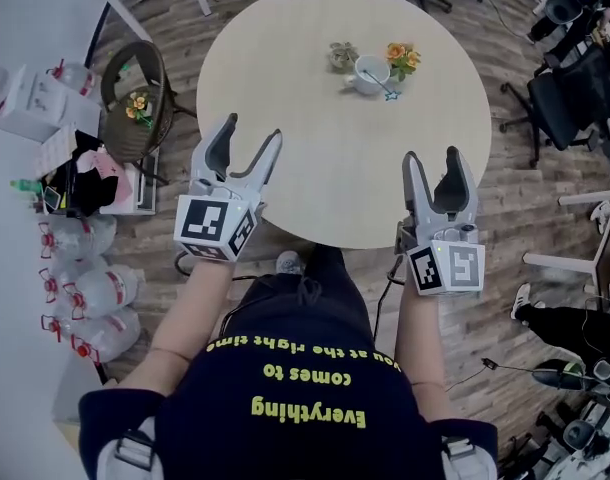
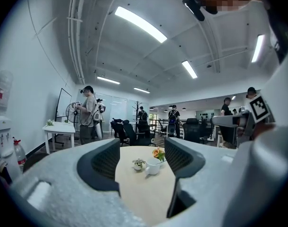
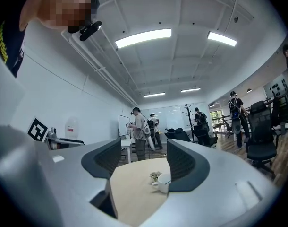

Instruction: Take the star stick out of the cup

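A white cup (image 1: pixel 370 74) stands on the far part of the round beige table (image 1: pixel 315 158). The star stick (image 1: pixel 383 86) leans out of it, its blue star tip resting on the table to the cup's right. The cup (image 2: pixel 153 167) appears far ahead between the left jaws, and the cup (image 3: pixel 163 184) shows low by the right jaw in the right gripper view. My left gripper (image 1: pixel 247 145) hovers open over the table's near left edge. My right gripper (image 1: pixel 437 169) is open at the near right edge. Both are empty.
A small potted plant (image 1: pixel 343 55) and orange flowers (image 1: pixel 402 58) stand next to the cup. A wicker chair (image 1: pixel 135 98) and water bottles (image 1: pixel 80 288) sit at the left. Office chairs (image 1: pixel 570 98) are at the right. People stand far off in the room (image 2: pixel 88 112).
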{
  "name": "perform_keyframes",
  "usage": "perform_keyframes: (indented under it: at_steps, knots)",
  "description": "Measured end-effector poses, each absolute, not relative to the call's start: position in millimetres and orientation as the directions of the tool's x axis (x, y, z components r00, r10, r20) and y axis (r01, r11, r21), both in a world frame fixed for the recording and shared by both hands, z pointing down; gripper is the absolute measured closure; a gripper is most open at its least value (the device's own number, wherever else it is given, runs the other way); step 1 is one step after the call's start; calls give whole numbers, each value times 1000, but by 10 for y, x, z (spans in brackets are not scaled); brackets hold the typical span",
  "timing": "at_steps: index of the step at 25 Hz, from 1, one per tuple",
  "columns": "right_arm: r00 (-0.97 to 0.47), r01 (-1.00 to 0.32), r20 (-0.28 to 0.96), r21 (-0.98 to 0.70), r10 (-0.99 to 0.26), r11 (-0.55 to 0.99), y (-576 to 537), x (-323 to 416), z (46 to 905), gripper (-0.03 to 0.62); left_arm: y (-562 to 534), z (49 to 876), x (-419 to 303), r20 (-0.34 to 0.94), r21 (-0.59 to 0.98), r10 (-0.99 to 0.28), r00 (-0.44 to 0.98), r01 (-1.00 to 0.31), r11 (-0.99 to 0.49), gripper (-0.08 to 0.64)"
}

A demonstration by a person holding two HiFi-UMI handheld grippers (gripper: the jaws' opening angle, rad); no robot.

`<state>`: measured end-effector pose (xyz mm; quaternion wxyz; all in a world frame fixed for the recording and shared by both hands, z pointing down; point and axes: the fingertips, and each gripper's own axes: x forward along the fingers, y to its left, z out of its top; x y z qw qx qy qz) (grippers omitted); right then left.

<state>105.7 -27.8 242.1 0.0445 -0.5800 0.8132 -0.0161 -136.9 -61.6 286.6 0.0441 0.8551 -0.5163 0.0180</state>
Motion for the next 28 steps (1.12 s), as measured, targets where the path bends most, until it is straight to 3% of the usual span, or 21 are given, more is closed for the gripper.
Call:
perform_keyframes:
  at_steps: [14,28]
  knots:
    - [-410,-907,-66,-77,-910,414,-1503,1717,2389,296,-1567,2851,-758,78,42,-923,376,-926,-374,264]
    - [-322,-942,6,-95,-947,320,-1680,1768,2621,296,-1916,2935,-680,104,63,-882,459,-888,-455,263]
